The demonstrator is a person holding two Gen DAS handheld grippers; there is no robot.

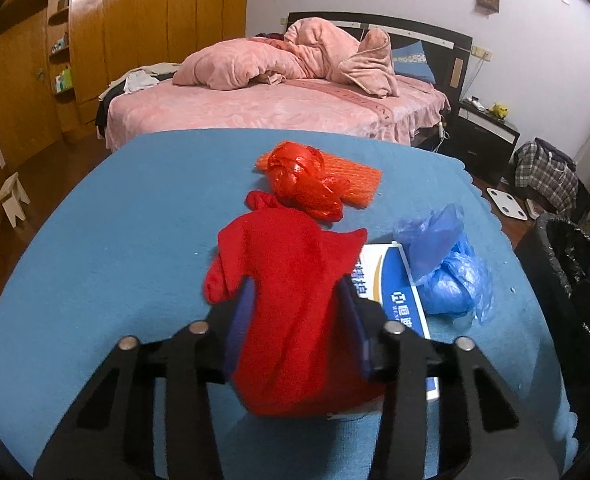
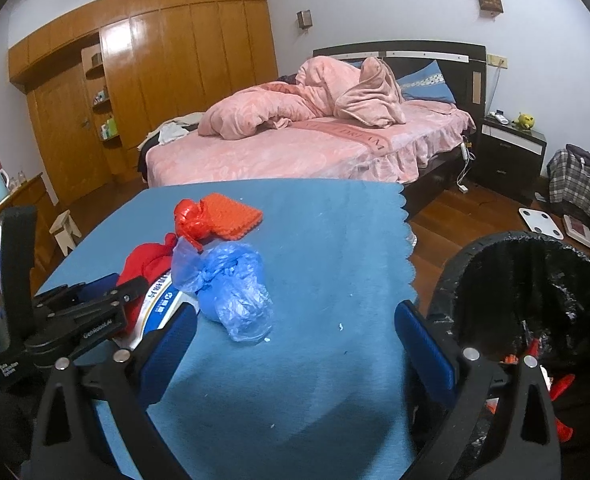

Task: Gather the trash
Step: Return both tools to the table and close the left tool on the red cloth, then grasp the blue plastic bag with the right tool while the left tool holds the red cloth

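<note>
Left gripper (image 1: 295, 300): blue-padded jaws drawn in against a soft red cloth bag (image 1: 291, 304), one pad on each flank, the bag filling the gap between them; bag lies on the blue felt tablecloth (image 1: 115, 240), partly over a white-and-blue printed card (image 1: 399, 288).

Right gripper (image 2: 295, 332): jaws wide apart, nothing between them, only bare tablecloth below; it sits near the front edge of the table.

Other trash on the cloth: crumpled translucent blue plastic bag (image 2: 231, 292) just beside the card; knotted red plastic bag (image 1: 307, 184) resting against an orange ribbed foam sheet (image 1: 355, 180), both beyond the red cloth bag.

Black-lined round waste bin (image 2: 531, 292) stands off the table's right edge, close to the right gripper; red scraps visible inside.

Background: pink-covered bed (image 2: 295, 148).
</note>
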